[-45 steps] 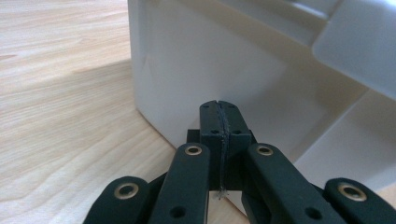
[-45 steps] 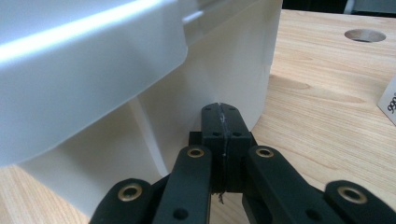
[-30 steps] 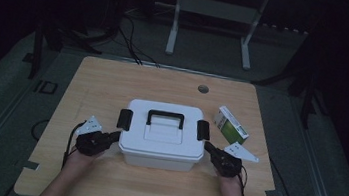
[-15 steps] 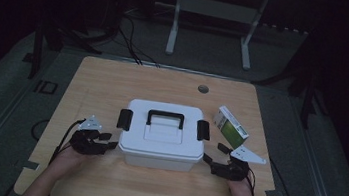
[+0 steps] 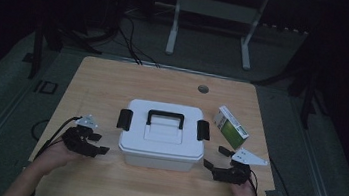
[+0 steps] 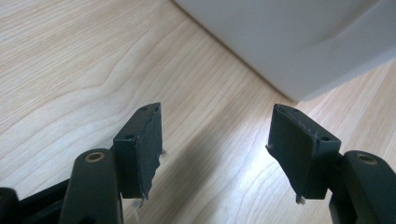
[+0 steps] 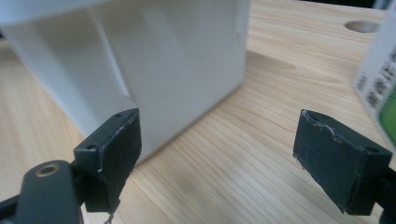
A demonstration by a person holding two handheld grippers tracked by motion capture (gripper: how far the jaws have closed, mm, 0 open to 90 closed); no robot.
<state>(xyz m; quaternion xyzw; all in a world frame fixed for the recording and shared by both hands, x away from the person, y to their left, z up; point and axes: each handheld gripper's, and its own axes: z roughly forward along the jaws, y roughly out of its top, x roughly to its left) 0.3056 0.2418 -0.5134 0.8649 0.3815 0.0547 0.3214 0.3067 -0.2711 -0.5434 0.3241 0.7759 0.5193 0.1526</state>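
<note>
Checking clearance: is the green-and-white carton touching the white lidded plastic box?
Apart. The high view shows bare wood between the green-and-white carton and the white lidded plastic box.

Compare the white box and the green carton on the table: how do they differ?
The white box is much larger than the green carton. The box is plain white with a black handle and black side latches; the carton is green and white with print. The box sits square to the table edges at its middle; the carton lies skewed, right of the box. Both rest on the table, ungripped.
</note>
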